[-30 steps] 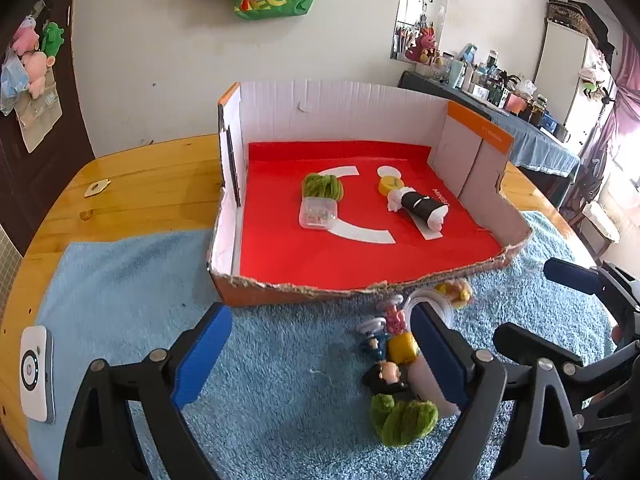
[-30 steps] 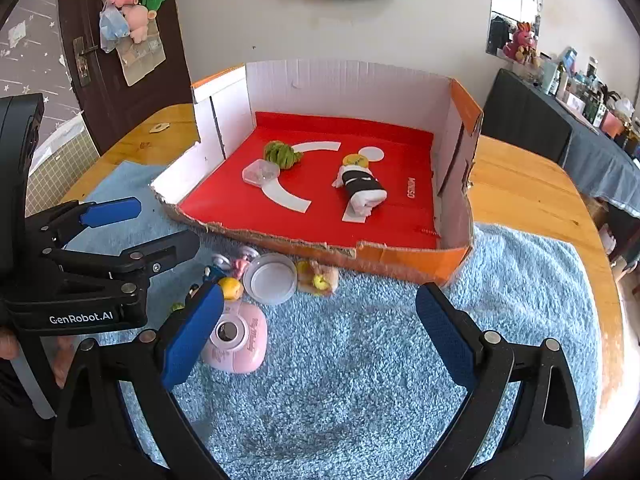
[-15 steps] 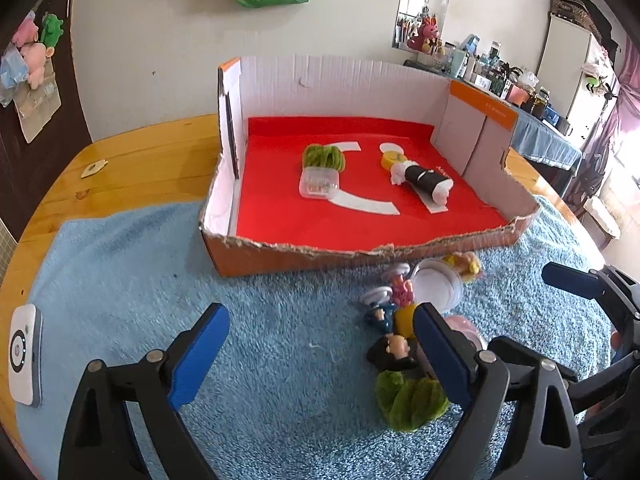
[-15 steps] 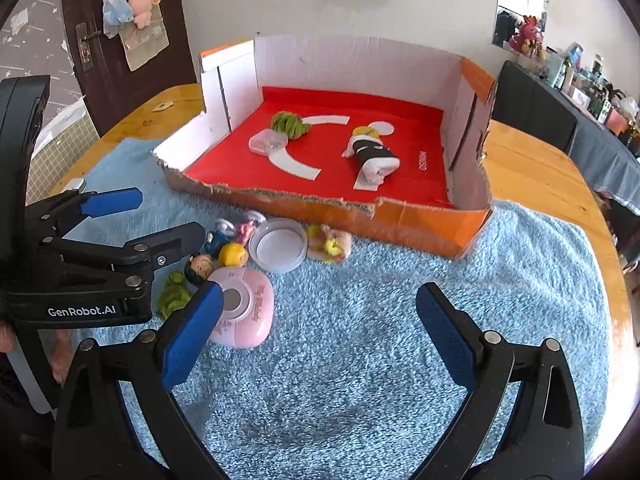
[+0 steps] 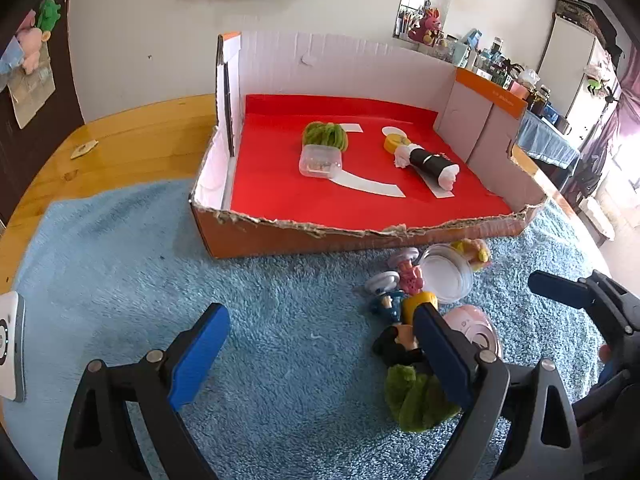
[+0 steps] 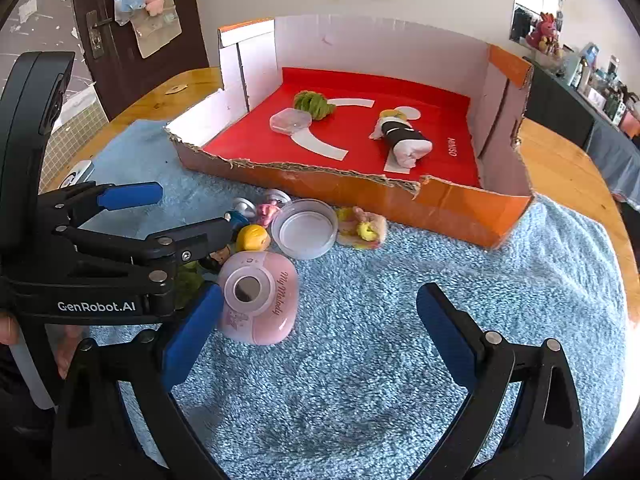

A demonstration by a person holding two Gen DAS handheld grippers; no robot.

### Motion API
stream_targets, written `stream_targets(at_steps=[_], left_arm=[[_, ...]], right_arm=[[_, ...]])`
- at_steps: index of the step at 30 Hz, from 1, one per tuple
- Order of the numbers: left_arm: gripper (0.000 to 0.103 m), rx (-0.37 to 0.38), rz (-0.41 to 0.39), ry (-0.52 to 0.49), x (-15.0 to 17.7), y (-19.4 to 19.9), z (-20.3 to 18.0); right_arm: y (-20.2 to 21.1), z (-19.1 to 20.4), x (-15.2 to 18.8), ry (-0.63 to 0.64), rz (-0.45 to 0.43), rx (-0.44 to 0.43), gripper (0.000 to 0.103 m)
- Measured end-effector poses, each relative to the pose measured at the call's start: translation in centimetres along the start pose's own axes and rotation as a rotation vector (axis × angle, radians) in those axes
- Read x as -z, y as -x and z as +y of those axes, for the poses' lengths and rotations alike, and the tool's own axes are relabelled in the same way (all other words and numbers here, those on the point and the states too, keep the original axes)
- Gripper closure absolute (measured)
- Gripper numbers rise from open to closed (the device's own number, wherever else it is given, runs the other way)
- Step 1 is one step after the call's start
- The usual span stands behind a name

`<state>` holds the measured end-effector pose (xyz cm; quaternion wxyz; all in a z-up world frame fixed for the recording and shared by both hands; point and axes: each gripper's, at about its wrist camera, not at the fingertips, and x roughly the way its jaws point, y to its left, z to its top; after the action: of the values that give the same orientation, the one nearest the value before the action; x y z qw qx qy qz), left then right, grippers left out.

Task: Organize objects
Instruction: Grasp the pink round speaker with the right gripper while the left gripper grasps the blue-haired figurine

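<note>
A cardboard box (image 5: 280, 236) (image 6: 352, 192) with a red floor stands on the blue towel; in it lie a green scrunchie (image 5: 325, 135), a clear case (image 5: 320, 163) and a black-and-white roll (image 5: 430, 162) (image 6: 404, 140). In front of the box lies a cluster: a round clear lid (image 6: 306, 234) (image 5: 448, 276), a pink "My Melody" case (image 6: 260, 296), a yellow ball (image 6: 253, 238), small figurines (image 5: 396, 292), a dark-haired doll (image 5: 394, 346) and a green scrunchie (image 5: 416, 398). My left gripper (image 5: 320, 352) is open, its right finger over the cluster. My right gripper (image 6: 318, 336) is open, its left finger beside the pink case.
A blue towel (image 6: 380, 360) covers most of the wooden table (image 5: 120, 148). A white device (image 5: 10, 344) lies at the towel's left edge. Open towel lies left of the cluster and under the right gripper. Shelves and a door stand behind.
Both grippers have drawn back from the box and lowered toward the towel; the box looks farther away and the toy cluster now sits nearer the fingers. Both stay open.
</note>
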<state>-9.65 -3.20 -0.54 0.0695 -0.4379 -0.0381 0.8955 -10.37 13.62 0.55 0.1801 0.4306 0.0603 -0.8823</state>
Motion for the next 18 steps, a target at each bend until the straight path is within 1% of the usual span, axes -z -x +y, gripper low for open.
stream_targets(at_steps=[6,8,13,16,18], left_arm=[[0.008,0.004,0.002,-0.011,0.1,0.1,0.0],[0.008,0.008,0.001,-0.004,0.2,0.2,0.3],[0.008,0.011,0.002,0.001,0.2,0.2,0.5],[0.009,0.033,0.007,-0.020,0.3,0.1,-0.2],[0.009,0.016,0.005,-0.037,0.4,0.0,-0.6]], right_arm=[[-1.0,0.7,0.3,0.026,0.018,-0.020,0.002],[-1.0,0.2,0.3,0.010,0.015,-0.008,0.002],[-0.7,-2.5,0.3,-0.070,0.007,0.055,0.002],[-0.6,-3.4,0.4,-0.087,0.004,0.063,0.002],[-0.6,-3.4,0.3,-0.079,0.004,0.059,0.002]])
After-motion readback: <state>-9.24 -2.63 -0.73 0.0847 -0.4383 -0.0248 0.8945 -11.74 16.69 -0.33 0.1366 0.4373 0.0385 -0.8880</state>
